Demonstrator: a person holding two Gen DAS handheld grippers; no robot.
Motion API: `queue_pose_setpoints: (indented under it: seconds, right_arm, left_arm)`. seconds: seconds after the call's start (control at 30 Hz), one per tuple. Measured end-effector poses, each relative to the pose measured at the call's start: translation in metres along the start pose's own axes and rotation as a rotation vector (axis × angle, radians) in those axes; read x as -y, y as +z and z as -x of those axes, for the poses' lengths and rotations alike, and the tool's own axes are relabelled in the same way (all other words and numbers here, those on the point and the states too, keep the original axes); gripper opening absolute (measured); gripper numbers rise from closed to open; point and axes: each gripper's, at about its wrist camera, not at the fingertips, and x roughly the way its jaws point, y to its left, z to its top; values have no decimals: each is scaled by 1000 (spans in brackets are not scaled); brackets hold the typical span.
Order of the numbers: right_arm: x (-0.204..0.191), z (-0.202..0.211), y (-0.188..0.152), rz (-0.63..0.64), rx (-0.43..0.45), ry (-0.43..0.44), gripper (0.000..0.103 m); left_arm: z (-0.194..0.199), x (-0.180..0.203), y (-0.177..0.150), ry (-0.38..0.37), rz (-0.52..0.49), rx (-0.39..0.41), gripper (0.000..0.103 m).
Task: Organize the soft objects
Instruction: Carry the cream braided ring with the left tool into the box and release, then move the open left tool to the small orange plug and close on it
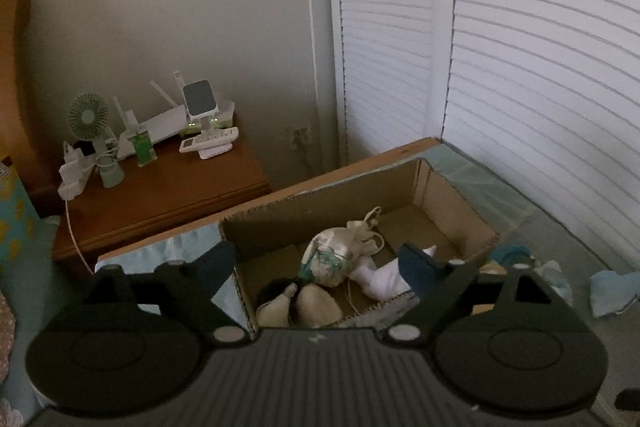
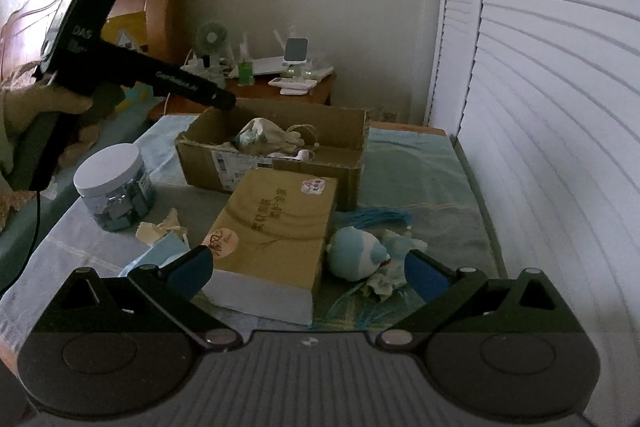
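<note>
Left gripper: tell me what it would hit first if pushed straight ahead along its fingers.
Probably the soft toys lying in the cardboard box; the open left gripper points down into it. Depth is hard to judge.

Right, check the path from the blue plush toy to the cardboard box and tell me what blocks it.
The yellow book-like box lies between the blue plush toy and the cardboard box, leaning on its front wall. The box top is open, so lifting the toy over clears it. The right gripper is open and empty.

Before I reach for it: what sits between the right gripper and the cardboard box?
In the right wrist view, a tan book-like box lies between the right gripper and the cardboard box.
</note>
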Motion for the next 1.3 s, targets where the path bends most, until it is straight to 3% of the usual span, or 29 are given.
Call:
queue_pose_setpoints:
  seconds: [0.23, 0.6, 0.97, 1.3]
  right_arm:
    - [1, 5, -1, 16, 4, -24, 103]
    - [3, 16, -17, 16, -4, -42, 103]
    - [17, 17, -49, -12, -41, -75, 103]
    - [33, 11, -72, -33, -84, -111, 103]
  left_arm:
    - [31, 8, -17, 5, 4, 26, 101]
    - [83, 34, -79, 63, 42, 23, 102]
    - [93, 77, -147, 51, 71, -82, 102]
    - [77, 101, -176, 32, 39, -176, 102]
